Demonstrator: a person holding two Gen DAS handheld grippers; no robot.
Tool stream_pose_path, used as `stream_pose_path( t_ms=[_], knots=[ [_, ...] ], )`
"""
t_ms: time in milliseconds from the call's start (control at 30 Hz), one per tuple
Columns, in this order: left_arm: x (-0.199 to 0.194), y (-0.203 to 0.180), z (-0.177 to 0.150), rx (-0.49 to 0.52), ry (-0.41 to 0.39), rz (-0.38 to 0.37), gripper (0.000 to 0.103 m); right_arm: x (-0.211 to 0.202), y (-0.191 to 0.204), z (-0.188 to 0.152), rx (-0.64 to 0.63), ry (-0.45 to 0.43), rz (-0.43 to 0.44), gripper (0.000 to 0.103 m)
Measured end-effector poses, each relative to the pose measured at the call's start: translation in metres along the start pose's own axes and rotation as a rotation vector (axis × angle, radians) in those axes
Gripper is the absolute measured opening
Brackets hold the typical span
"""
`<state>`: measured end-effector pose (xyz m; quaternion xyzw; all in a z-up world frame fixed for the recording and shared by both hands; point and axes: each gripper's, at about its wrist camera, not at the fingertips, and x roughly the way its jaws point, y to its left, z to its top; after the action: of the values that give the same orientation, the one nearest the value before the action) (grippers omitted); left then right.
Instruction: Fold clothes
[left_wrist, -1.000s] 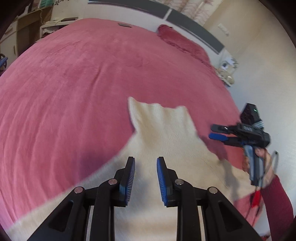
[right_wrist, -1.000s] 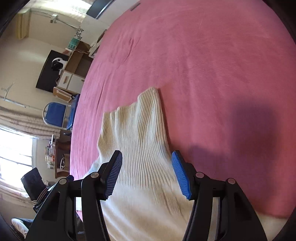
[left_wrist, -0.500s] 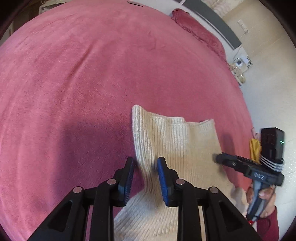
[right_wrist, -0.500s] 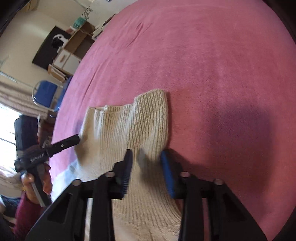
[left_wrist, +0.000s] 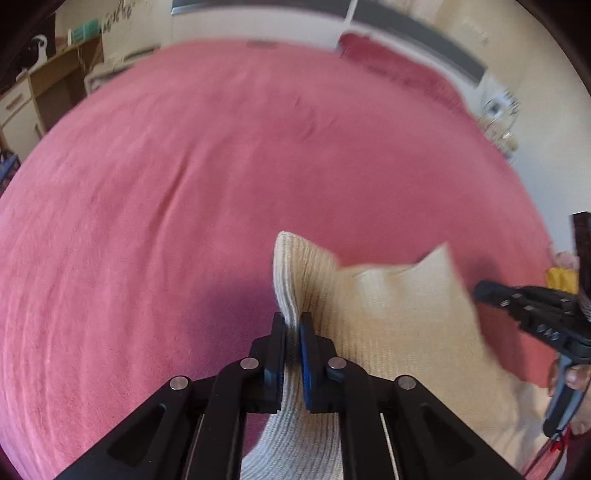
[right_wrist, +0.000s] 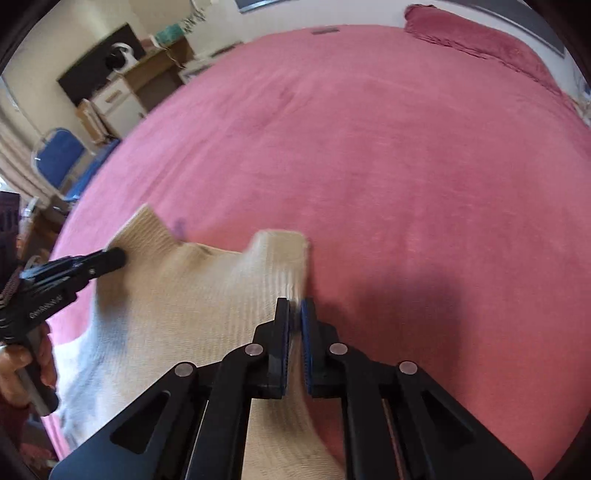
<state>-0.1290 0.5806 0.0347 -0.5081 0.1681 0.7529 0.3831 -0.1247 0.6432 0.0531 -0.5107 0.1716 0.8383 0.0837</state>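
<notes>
You've got both grips: left gripper (left_wrist: 293, 332) fingers closing on one ribbed edge of the cream knit sweater (left_wrist: 388, 317), right gripper (right_wrist: 295, 317) fingers clamped on the other, garment spread ahead on the pink bed (right_wrist: 406, 147), no fold made yet.

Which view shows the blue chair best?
The right wrist view: the blue chair stands at its left edge, beyond the pink bed, with seat and frame visible. The left wrist view shows only a blue sliver at its left border.
</notes>
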Motion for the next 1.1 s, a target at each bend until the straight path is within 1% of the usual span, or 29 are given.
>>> stream_pose_path(
  t_ms=[33,67,100,133,167,200,233,300,333,367,400,433,467,500,533,567,600,633,667,700,733,767,800,867,933,967,1000,1067,1100],
  knots=[
    [0.007,0.001,-0.002,-0.003,0.023,0.021,0.014,0.004,-0.005,0.0,0.011,0.012,-0.024,0.006],
    [0.002,0.005,-0.003,-0.024,0.012,0.008,0.018,0.005,-0.009,-0.001,0.022,0.016,-0.038,0.006],
    [-0.002,0.009,-0.003,-0.044,0.002,-0.005,0.018,0.002,-0.016,-0.002,0.051,0.009,-0.029,0.007],
    [-0.007,0.013,-0.004,-0.065,-0.008,-0.017,0.018,-0.006,-0.024,-0.002,0.088,-0.013,0.009,0.007],
    [-0.016,0.017,-0.005,-0.076,-0.032,-0.011,0.019,-0.016,-0.031,-0.002,0.123,-0.041,0.058,0.009],
    [-0.026,0.022,-0.006,-0.09,-0.058,0.003,0.02,-0.024,-0.036,-0.003,0.153,-0.048,0.139,0.01],
    [-0.037,0.029,-0.01,-0.119,-0.078,-0.028,0.02,-0.029,-0.038,-0.005,0.174,-0.039,0.239,0.013],
    [-0.059,0.04,-0.024,-0.168,-0.105,-0.114,0.02,-0.03,-0.031,-0.019,0.166,0.035,0.394,0.016],
    [-0.069,0.042,-0.034,-0.175,-0.106,-0.152,0.02,-0.03,-0.027,-0.027,0.157,0.08,0.467,0.016],
    [-0.076,0.04,-0.046,-0.153,-0.102,-0.162,0.021,-0.026,-0.022,-0.036,0.134,0.141,0.496,0.016],
    [-0.083,0.037,-0.057,-0.131,-0.098,-0.17,0.021,-0.02,-0.018,-0.046,0.102,0.201,0.462,0.016],
    [-0.088,0.035,-0.068,-0.115,-0.081,-0.163,0.021,-0.016,-0.021,-0.053,0.101,0.22,0.4,0.016],
    [-0.092,0.033,-0.079,-0.1,-0.064,-0.155,0.021,-0.015,-0.028,-0.058,0.12,0.216,0.332,0.011],
    [-0.098,0.033,-0.095,-0.101,-0.044,-0.161,0.021,-0.014,-0.036,-0.063,0.138,0.213,0.265,0.0],
    [-0.106,0.033,-0.111,-0.101,-0.029,-0.172,0.021,-0.024,-0.043,-0.066,0.162,0.175,0.223,0.006],
    [-0.118,0.029,-0.128,-0.093,-0.019,-0.179,0.021,-0.041,-0.052,-0.068,0.188,0.116,0.196,0.009],
    [-0.131,0.033,-0.146,-0.088,-0.02,-0.183,0.021,-0.059,-0.056,-0.073,0.212,0.086,0.236,0.009],
    [-0.144,0.036,-0.165,-0.083,-0.022,-0.187,0.021,-0.076,-0.059,-0.081,0.234,0.076,0.317,0.016],
    [-0.158,0.039,-0.183,-0.075,-0.015,-0.198,0.021,-0.094,-0.059,-0.094,0.234,0.066,0.351,0.021],
    [-0.17,0.044,-0.2,-0.081,-0.011,-0.208,0.021,-0.114,-0.058,-0.109,0.22,0.055,0.355,0.031],
    [-0.182,0.05,-0.217,-0.097,-0.002,-0.208,0.022,-0.133,-0.06,-0.127,0.219,0.057,0.391,0.04],
    [-0.194,0.056,-0.236,-0.107,0.01,-0.21,0.022,-0.151,-0.066,-0.147,0.233,0.066,0.456,0.044],
    [-0.207,0.064,-0.255,-0.122,0.012,-0.209,0.022,-0.171,-0.072,-0.169,0.24,0.06,0.498,0.049],
    [-0.236,0.078,-0.29,-0.168,0.01,-0.215,0.023,-0.209,-0.078,-0.219,0.219,0.037,0.485,0.051],
    [-0.26,0.092,-0.324,-0.242,0.005,-0.244,0.026,-0.237,-0.08,-0.267,0.225,0.033,0.465,0.051],
    [-0.263,0.091,-0.34,-0.263,0.017,-0.245,0.028,-0.245,-0.077,-0.289,0.242,0.036,0.46,0.051],
    [-0.266,0.089,-0.357,-0.259,0.044,-0.244,0.028,-0.254,-0.074,-0.311,0.259,0.038,0.455,0.051],
    [-0.27,0.088,-0.39,-0.276,0.068,-0.23,0.028,-0.264,-0.077,-0.35,0.322,0.07,0.419,0.051],
    [-0.268,0.087,-0.404,-0.279,0.094,-0.233,0.028,-0.265,-0.079,-0.365,0.356,0.082,0.414,0.051]
  ],
)
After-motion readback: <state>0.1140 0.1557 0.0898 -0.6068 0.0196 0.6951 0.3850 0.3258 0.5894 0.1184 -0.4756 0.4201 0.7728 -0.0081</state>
